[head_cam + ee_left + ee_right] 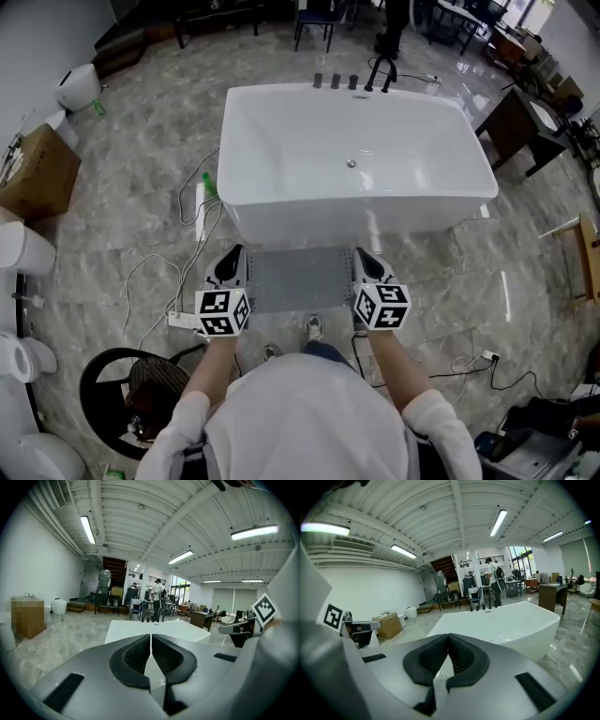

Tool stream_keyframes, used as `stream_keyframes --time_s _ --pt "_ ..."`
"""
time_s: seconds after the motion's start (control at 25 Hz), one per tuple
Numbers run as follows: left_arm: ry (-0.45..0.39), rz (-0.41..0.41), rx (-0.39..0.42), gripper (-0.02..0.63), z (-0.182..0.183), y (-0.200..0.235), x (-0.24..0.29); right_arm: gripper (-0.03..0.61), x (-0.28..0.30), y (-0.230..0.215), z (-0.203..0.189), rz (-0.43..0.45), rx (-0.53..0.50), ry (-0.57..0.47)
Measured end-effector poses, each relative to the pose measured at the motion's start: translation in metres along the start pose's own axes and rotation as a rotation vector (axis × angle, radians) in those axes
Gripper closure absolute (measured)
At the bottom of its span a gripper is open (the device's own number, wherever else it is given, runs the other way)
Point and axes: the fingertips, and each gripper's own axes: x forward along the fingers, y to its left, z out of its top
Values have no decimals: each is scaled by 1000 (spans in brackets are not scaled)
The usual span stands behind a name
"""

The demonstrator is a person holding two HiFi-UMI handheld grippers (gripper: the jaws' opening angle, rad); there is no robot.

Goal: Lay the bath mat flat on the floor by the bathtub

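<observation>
A grey perforated bath mat [302, 279] is stretched between my two grippers, just in front of the white bathtub [356, 202]. My left gripper [231, 257] is shut on the mat's left edge and my right gripper [367, 256] on its right edge. In the left gripper view the pads [151, 637] meet with a pale strip of mat [152, 670] pinched below them, and the bathtub [157, 631] lies ahead. In the right gripper view the pads [448, 637] clamp a dotted strip of mat [438, 686], with the bathtub [506, 620] ahead to the right.
A power strip [184, 321] with white cables lies on the marble floor at the left, and a green bottle [209, 185] beside the tub. A black round stool [131, 389] stands at the lower left, a cardboard box [37, 173] far left, and a dark desk [516, 122] right.
</observation>
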Motion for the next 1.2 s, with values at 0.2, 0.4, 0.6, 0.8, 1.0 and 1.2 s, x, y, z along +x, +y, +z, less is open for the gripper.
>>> stream_keyframes --time_s 0.2,0.4,0.6,0.8,1.0,1.2 --pt "-50 -23 9 574 17 -11 -20 548 -19 10 20 22 19 -53" --pt "-79 -40 -5 574 31 -13 -35 548 -34 25 36 54 28 -93" --pt "-94 -43 -8 574 41 -11 -46 548 -45 40 52 76 -2 -137" --pt "-124 -58 1 574 54 -14 -57 548 -55 50 67 100 -36 -180" --pt "-149 -77 19 574 68 -17 -57 548 -56 57 78 132 -57 -197" --pt "-174 -99 27 574 78 -18 -57 548 -51 67 82 168 -81 -199"
